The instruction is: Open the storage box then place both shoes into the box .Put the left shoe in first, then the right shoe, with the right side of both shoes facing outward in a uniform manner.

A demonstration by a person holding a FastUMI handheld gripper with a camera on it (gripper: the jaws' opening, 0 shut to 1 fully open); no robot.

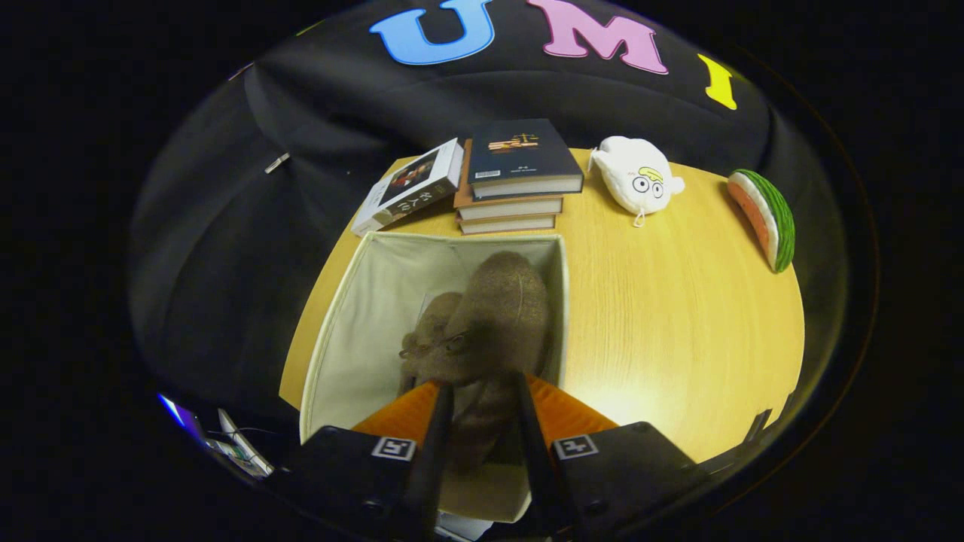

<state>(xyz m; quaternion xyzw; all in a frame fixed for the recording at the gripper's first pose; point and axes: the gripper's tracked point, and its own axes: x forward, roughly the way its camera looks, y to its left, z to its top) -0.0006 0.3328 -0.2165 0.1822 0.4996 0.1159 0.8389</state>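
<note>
A cream fabric storage box point(354, 331) stands open on the wooden table point(678, 324), right under my fingers. My gripper point(483, 395) is shut on a fuzzy brown shoe point(501, 316) by its near end. That shoe stretches away from the fingers along the box's right wall, inside the opening. A second brown shoe point(433, 320) lies lower in the box, to the left of the held one and partly hidden by it. I cannot tell which shoe is the left and which the right.
Beyond the box sits a stack of books point(512, 181), with a single book point(410, 184) leaning at its left. A white plush toy point(636, 181) and a watermelon-slice toy point(764, 218) lie at the table's far right. Bare tabletop stretches right of the box.
</note>
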